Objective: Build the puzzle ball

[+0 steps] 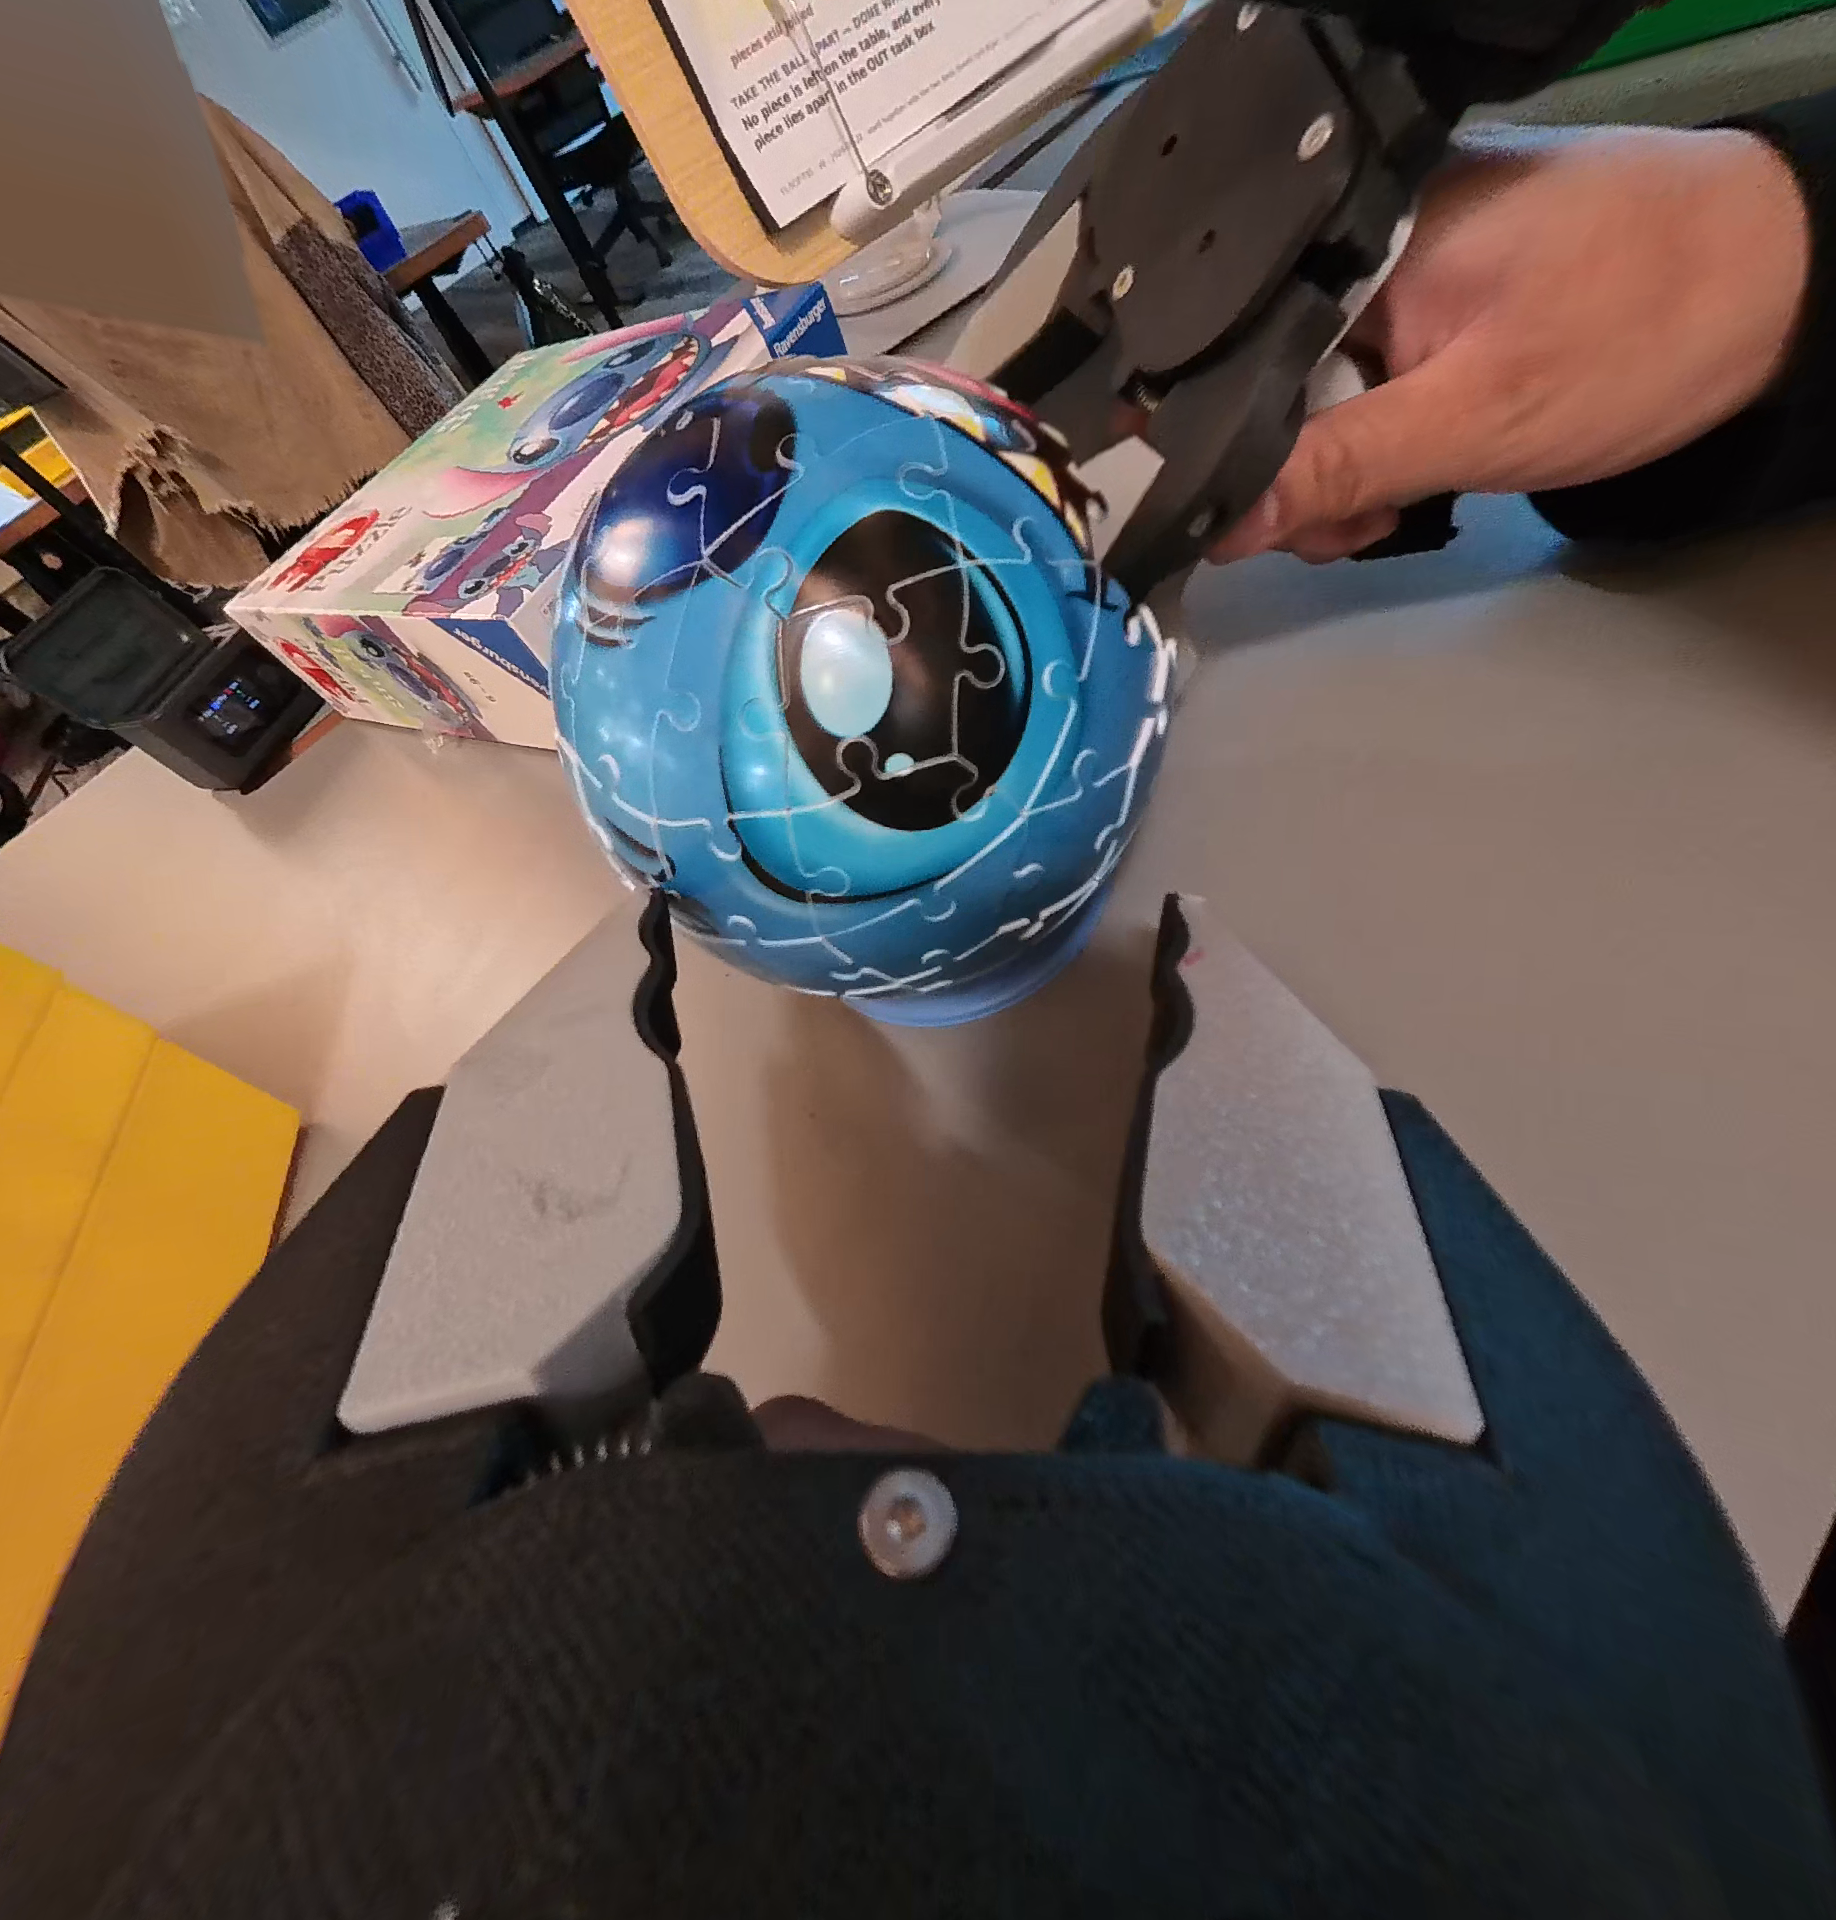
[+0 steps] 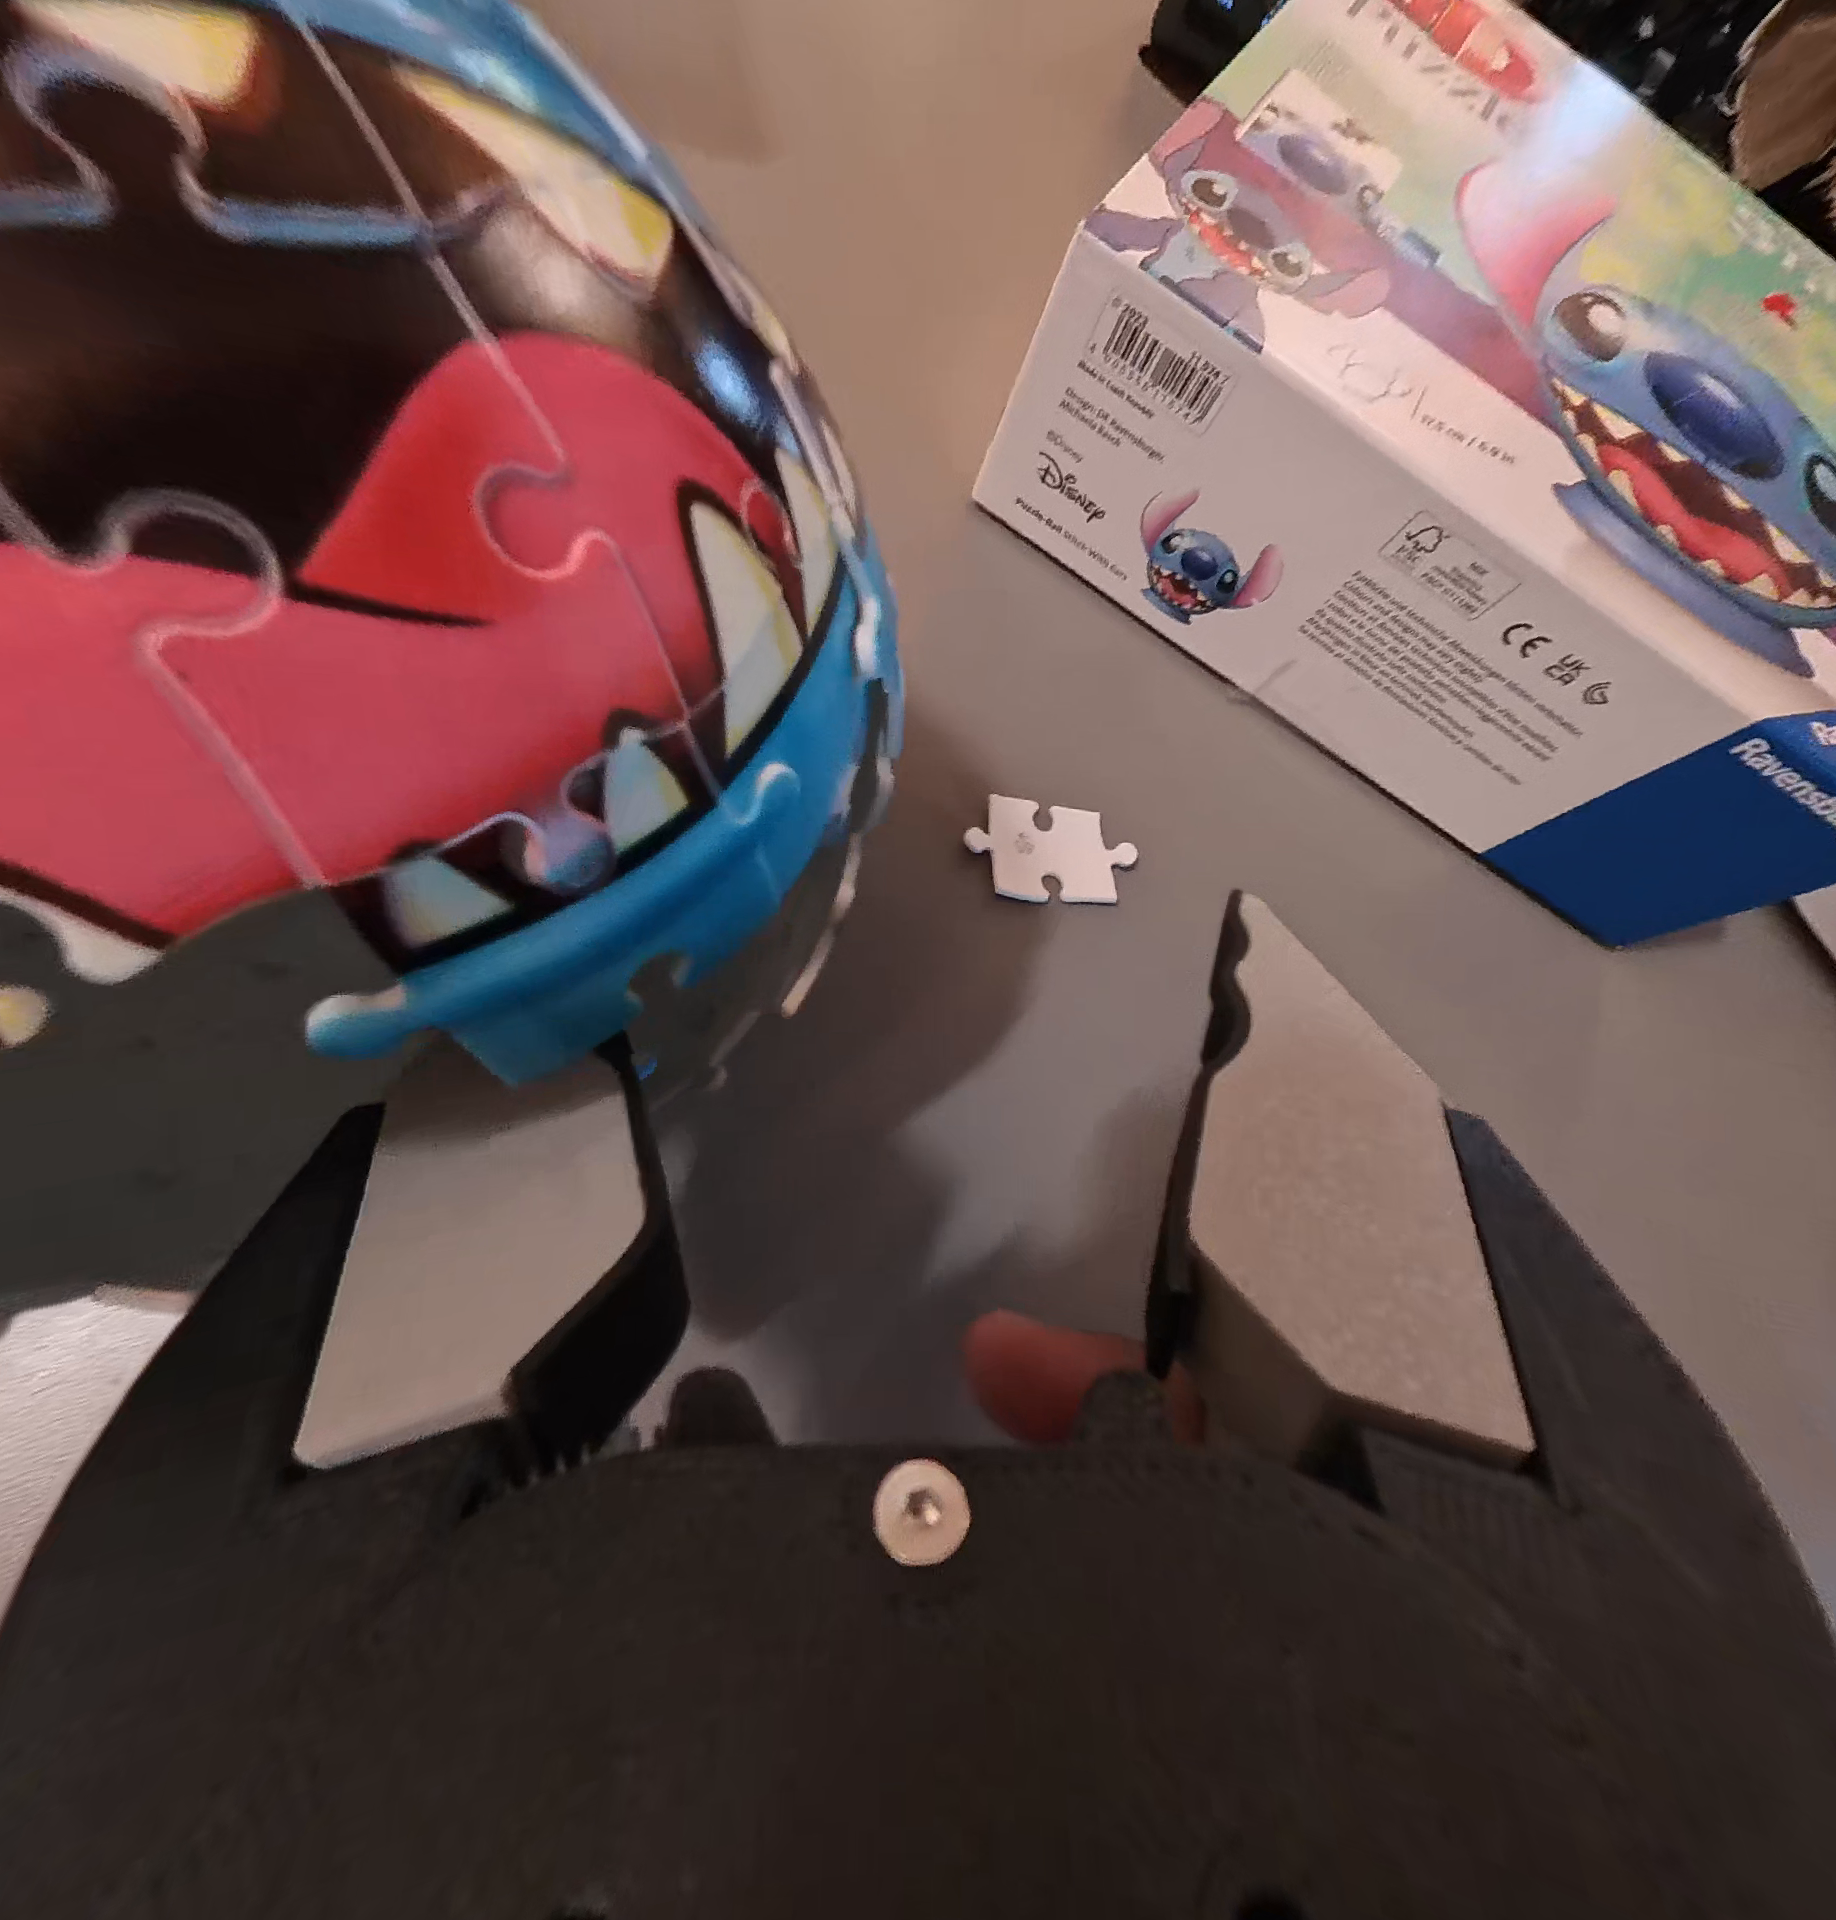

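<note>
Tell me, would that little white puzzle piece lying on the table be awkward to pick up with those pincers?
Probably awkward: the puzzle piece lies flat on the smooth grey table, leaving little edge for the open right gripper to catch. It looks thin and light, so a nudge would likely slide it. Being flat, it should not roll, unlike the ball.

Puzzle ball (image 1: 862,686): on the surface (image 1: 1465,831), directly ahead of the left tongs (image 1: 909,920), just beyond their tips; ahead-left of the right tongs (image 2: 929,982), touching their left finger.
Loose puzzle piece (image 2: 1049,862): flat on the surface, just ahead of the right tongs, between ball and box.
Puzzle box (image 2: 1413,540): ahead-right of the right tongs; behind-left of the ball from the left tongs.
</note>
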The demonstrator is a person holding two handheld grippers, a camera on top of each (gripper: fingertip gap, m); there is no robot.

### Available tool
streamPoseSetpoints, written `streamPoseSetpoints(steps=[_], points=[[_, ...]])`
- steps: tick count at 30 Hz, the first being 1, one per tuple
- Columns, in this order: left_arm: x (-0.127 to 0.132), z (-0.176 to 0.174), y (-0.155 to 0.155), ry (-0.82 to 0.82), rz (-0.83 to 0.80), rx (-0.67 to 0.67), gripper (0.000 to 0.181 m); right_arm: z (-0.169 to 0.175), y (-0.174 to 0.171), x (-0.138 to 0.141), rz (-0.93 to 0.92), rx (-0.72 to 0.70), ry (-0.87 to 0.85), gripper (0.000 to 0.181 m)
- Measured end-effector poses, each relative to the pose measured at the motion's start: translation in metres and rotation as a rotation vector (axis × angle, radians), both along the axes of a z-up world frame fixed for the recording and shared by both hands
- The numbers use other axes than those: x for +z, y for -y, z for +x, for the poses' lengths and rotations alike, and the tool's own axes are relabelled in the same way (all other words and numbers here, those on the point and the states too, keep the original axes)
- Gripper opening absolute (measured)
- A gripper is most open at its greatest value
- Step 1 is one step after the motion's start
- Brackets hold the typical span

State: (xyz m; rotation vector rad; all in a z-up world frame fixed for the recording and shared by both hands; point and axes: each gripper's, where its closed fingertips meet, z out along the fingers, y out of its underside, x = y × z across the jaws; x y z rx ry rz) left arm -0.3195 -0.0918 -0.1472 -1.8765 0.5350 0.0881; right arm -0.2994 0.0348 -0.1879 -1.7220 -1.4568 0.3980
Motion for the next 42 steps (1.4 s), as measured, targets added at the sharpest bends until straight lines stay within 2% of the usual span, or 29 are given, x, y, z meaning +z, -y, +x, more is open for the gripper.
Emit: streamPoseSetpoints(steps=[5,9,21,25,31,42], points=[[-0.001,0.001,0.000,-0.012,0.005,0.004,0.093,-0.002,0.001,-0.002,-0.009,0.009,0.020,0.113],[-0.002,0.001,-0.001,-0.015,0.001,0.007,0.092,0.007,0.007,-0.005,-0.047,0.019,0.055,0.106],[-0.003,0.003,0.000,-0.030,-0.006,0.004,0.090,0.020,0.005,0.006,0.023,0.007,0.052,0.106],[-0.003,0.004,0.000,-0.025,-0.006,0.000,0.090,0.015,0.006,0.012,0.027,0.019,0.016,0.106],[-0.005,0.004,0.000,-0.026,-0.007,-0.003,0.090,-0.001,0.012,0.001,0.041,0.062,0.038,0.108],[-0.007,0.005,0.000,-0.030,-0.009,-0.005,0.090,0.005,0.012,-0.004,-0.019,0.063,0.076,0.105]])
